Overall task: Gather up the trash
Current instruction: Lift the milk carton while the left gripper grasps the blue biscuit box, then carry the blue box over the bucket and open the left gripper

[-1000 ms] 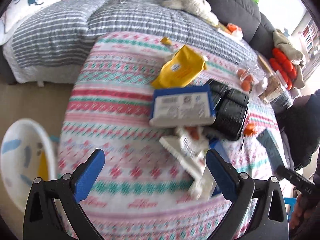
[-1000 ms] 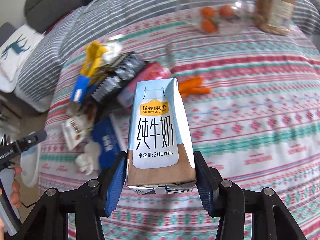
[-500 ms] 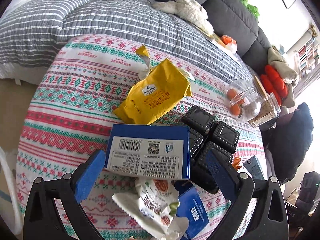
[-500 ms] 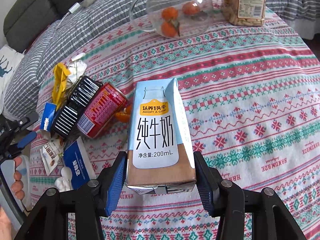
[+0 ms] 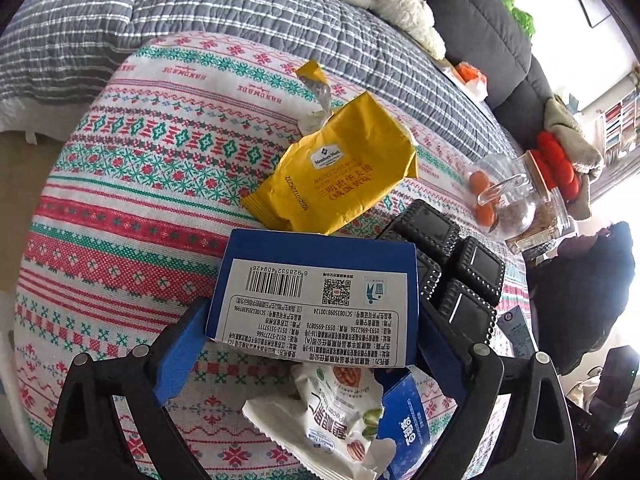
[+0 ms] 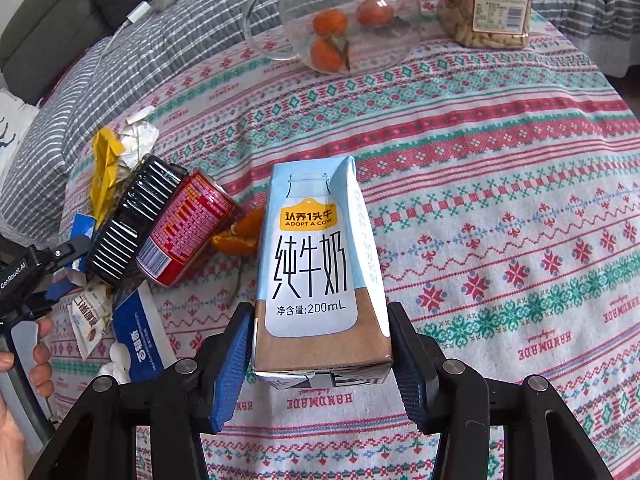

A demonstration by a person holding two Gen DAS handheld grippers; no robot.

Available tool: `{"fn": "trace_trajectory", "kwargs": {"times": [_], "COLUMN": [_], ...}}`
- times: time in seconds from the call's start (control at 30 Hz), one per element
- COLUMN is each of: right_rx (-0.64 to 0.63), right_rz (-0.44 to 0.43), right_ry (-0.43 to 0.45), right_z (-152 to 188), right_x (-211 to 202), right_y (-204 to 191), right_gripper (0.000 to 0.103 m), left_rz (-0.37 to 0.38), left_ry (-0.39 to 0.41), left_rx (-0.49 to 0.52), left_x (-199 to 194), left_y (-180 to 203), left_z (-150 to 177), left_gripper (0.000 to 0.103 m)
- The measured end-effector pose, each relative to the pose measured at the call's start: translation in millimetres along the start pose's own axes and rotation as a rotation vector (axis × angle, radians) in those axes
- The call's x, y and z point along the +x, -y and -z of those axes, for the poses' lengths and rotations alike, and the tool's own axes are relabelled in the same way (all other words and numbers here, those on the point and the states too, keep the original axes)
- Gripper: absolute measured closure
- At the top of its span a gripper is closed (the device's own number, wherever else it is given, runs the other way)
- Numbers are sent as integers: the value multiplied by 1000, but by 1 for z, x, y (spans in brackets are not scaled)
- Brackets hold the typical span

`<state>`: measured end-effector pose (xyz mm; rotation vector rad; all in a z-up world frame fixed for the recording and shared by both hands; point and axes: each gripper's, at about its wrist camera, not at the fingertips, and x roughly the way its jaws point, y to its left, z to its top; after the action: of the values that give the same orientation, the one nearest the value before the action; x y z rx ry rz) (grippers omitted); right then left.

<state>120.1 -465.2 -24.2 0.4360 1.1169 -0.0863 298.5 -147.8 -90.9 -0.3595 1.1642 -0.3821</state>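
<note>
The right gripper (image 6: 322, 360) pinches an upright pale-blue-and-brown 200 mL milk carton (image 6: 316, 272); the left gripper (image 5: 310, 344) clamps a flat blue cardboard box (image 5: 316, 296).

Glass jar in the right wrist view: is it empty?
No, the glass jar holds three small oranges behind the milk carton clamped in the right gripper.

Bright daylight | blown-out window glare right | sharp focus | fisheye-bent, dark-vignetted edges
</note>
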Motion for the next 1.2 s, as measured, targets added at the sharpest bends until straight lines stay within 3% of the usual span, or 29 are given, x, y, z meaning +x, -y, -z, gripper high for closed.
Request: {"fn": "trace_trajectory", "kwargs": {"times": [0.43, 0.8, 1.2], "right_rx": [-57, -174, -299], "right_rz": [-51, -137, -178], "right_ry": [54, 42, 11], "right_z": [1, 13, 34], "right_x": [-16, -3, 22], "right_y": [-46, -132, -214], "right_gripper": [46, 46, 46], "left_rz": [-115, -220, -348], "left_ry": [93, 142, 159], "left_rx": [48, 23, -9], "left_x": [-77, -143, -181], "left_y": [-25, -88, -155], "left_z": [24, 49, 65], "left_gripper": [6, 6, 5]}}
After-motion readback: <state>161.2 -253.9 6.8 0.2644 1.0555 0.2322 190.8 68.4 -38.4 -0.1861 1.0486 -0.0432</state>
